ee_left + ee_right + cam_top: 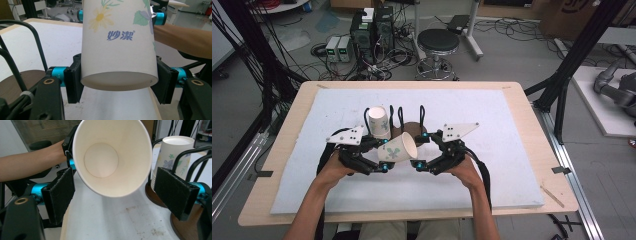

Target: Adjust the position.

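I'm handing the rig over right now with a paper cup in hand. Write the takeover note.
Left gripper: shut on the flowered paper cup, clamped near its base, held on its side with the mouth toward the right gripper.
Right gripper: open, jaws standing either side of the cup's rim, not pressing.
Cup rack: black wire loops on a round brown base, mid-table on the white mat; a second paper cup sits upside down on it.
Done: one cup racked.
Left: likely pass the held cup across or rack it too.
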